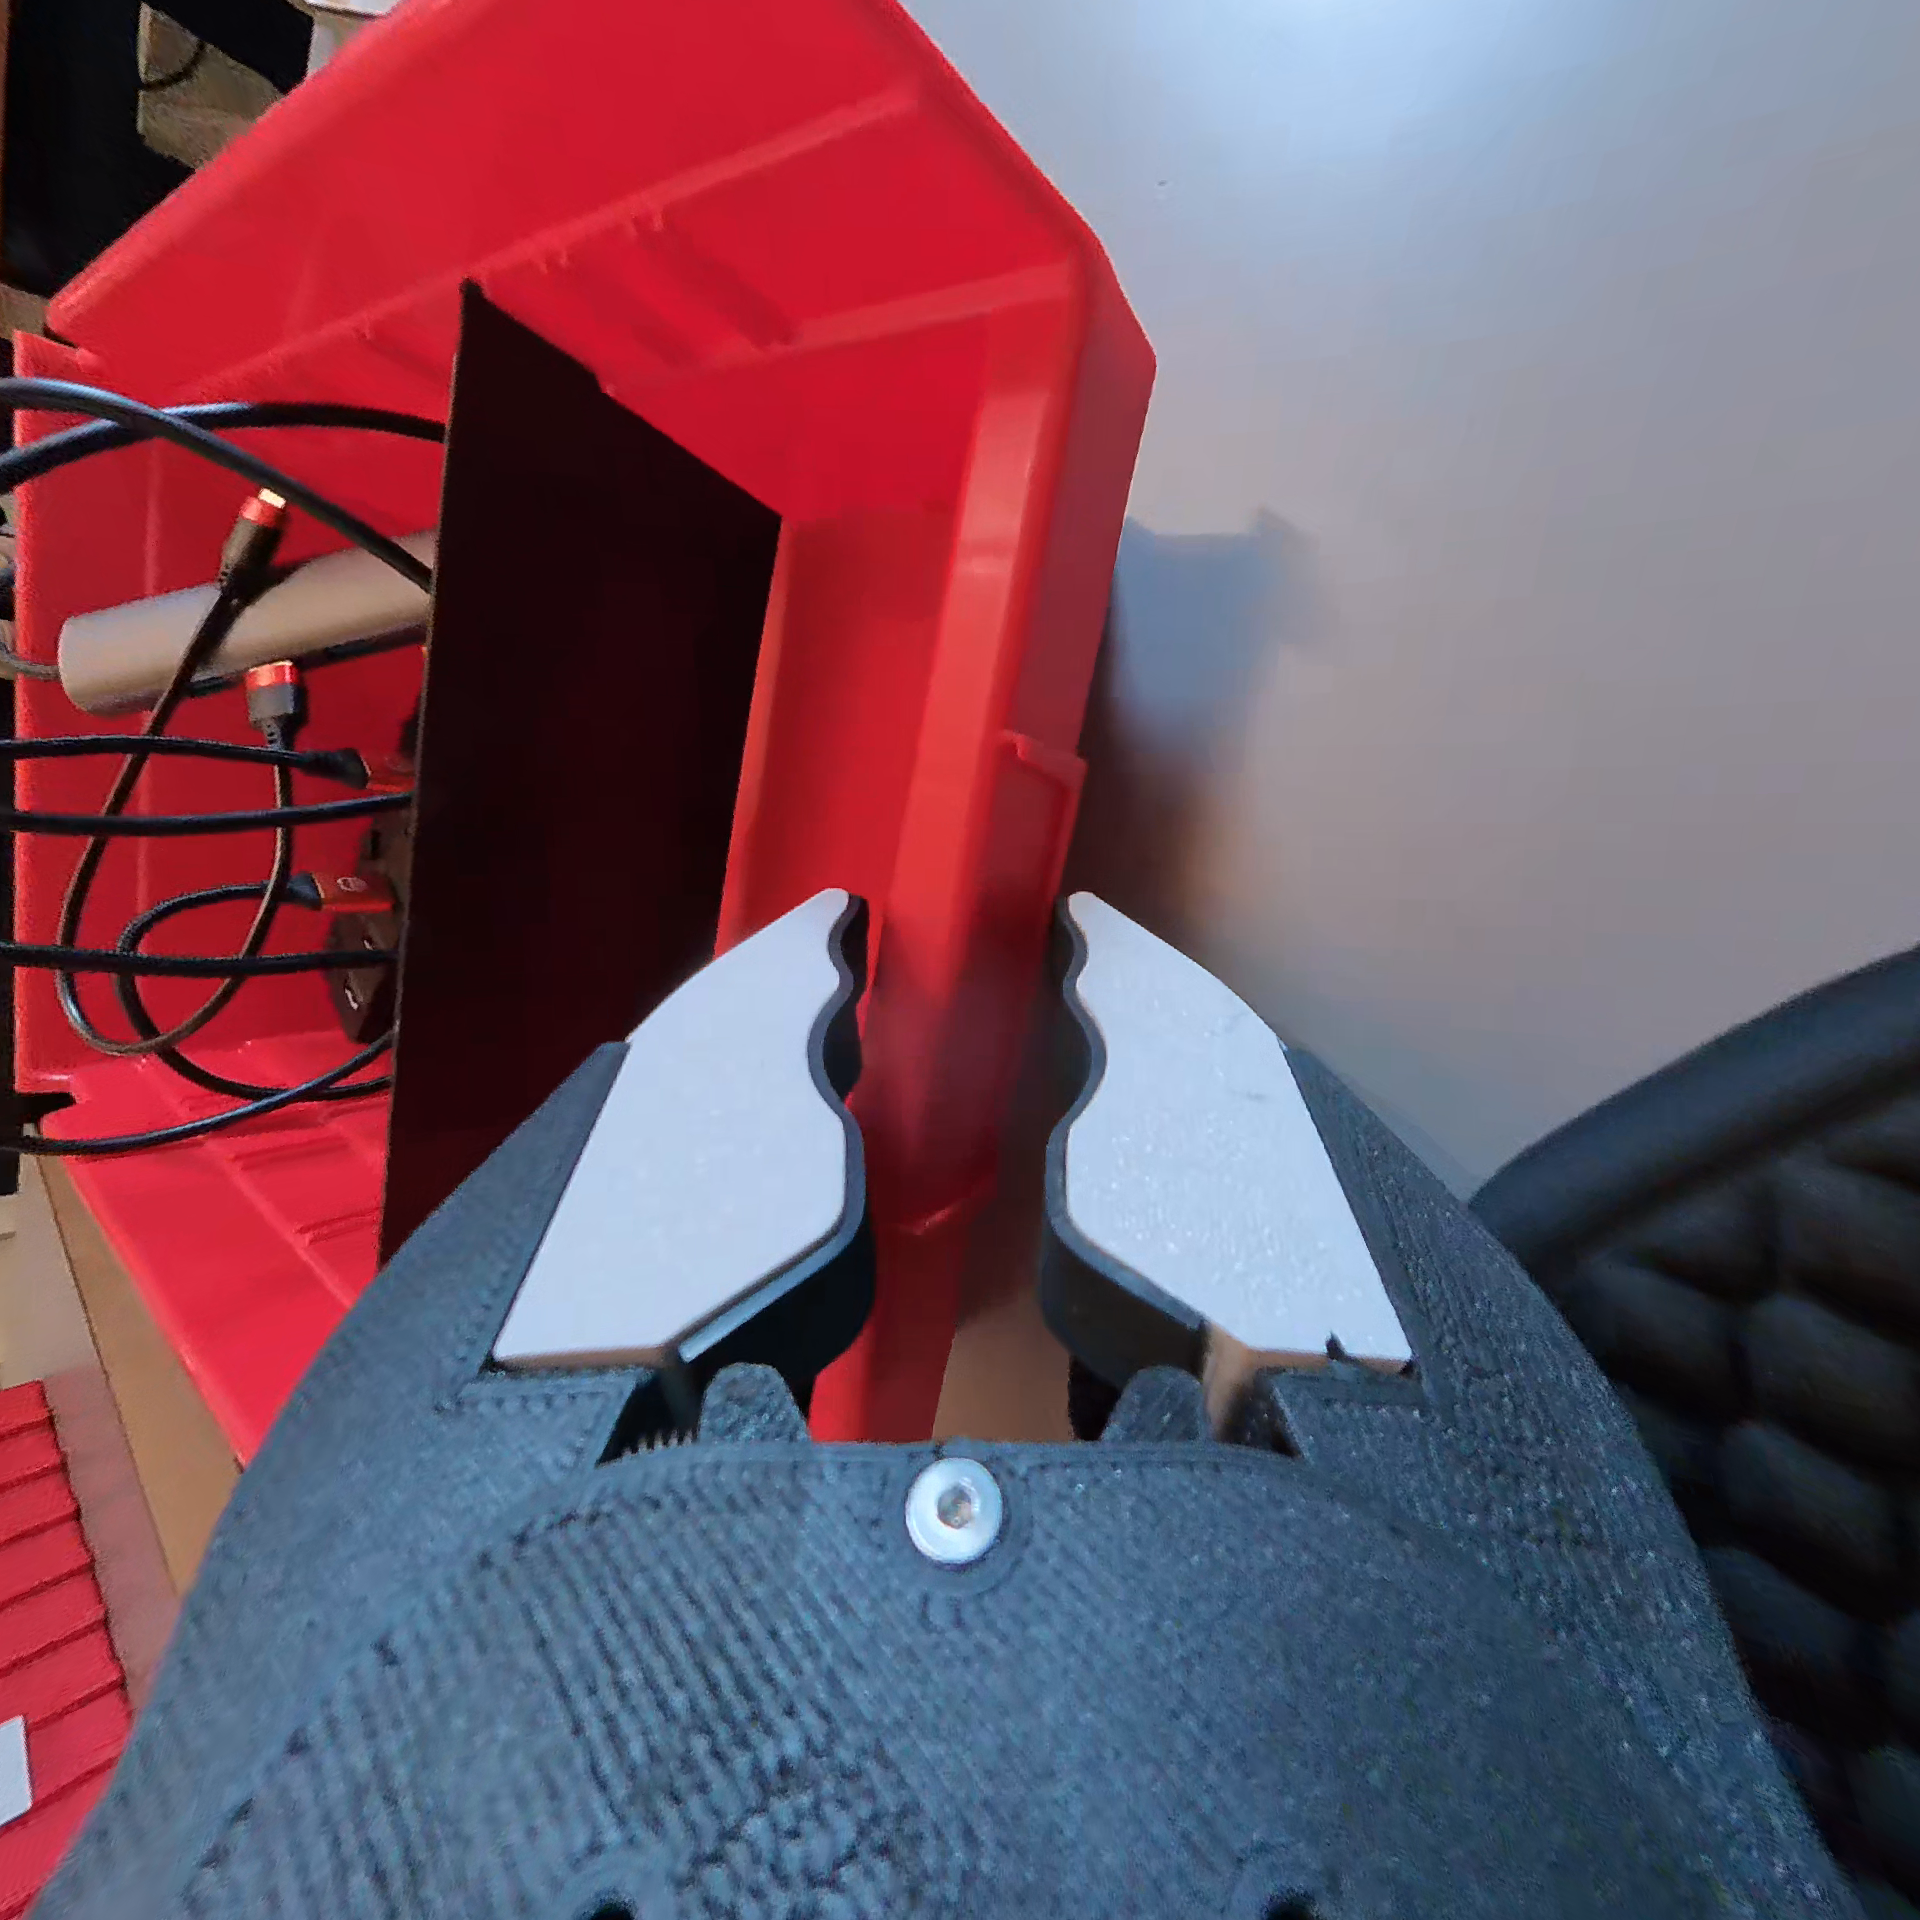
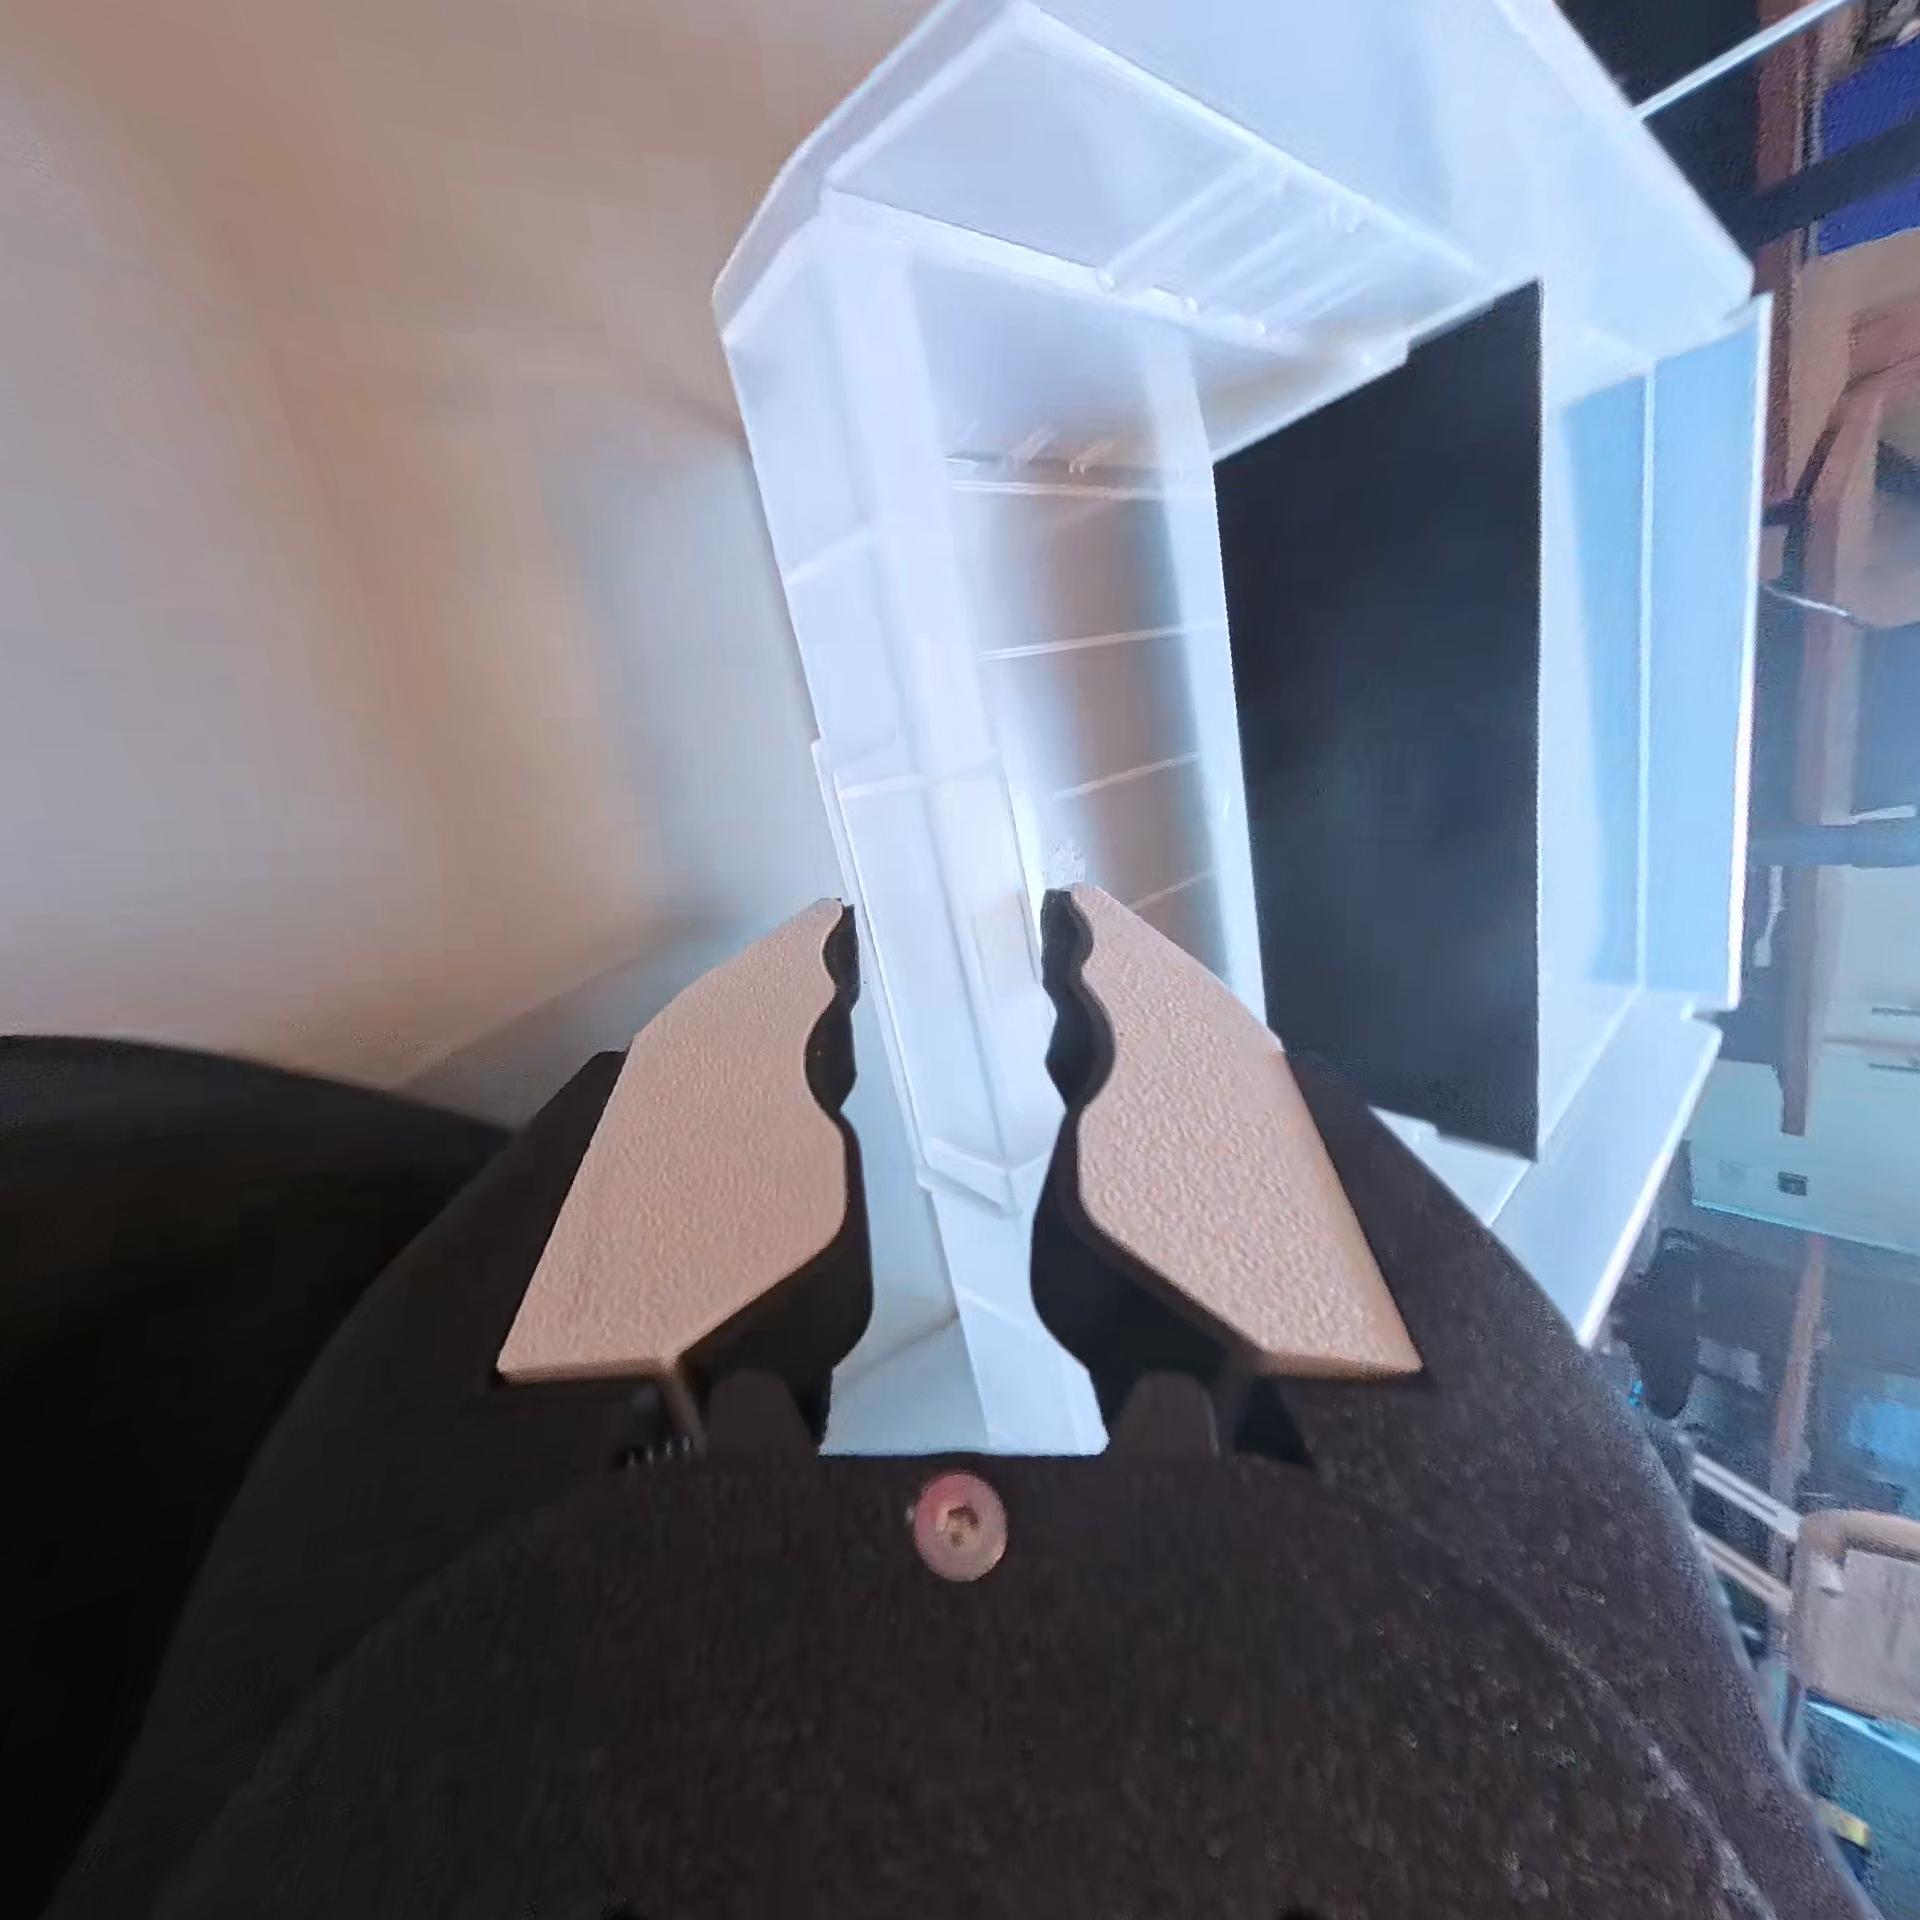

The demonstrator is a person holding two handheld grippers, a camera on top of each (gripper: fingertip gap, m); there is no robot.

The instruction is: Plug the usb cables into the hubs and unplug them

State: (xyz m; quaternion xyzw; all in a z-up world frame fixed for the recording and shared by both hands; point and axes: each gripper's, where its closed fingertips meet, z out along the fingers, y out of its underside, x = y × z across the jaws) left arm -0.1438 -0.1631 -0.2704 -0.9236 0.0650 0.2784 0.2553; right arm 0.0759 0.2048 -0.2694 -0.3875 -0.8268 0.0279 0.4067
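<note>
The left hand-held gripper (image 1: 961, 1023) clamps the red bin's (image 1: 644, 260) rim, the right (image 2: 951, 1023) the clear bin's (image 2: 1091, 343); behind the red bin's divider (image 1: 582, 779), limp cables (image 1: 208, 956) want gripping by their stiff plugs.

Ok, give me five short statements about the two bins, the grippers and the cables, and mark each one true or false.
1. The left gripper straddles the wall of a red bin. True.
2. The right gripper holds a blue bin. False: its fingers close around the wall of a clear white bin.
3. Black cables and a grey hub lie in the red bin, beyond a dark divider. True.
4. The clear bin's visible compartments are full of cables. False: none shows there; only a dark divider is seen.
5. The left gripper grips a cable plug. False: only the bin wall is between its fingers.
</note>
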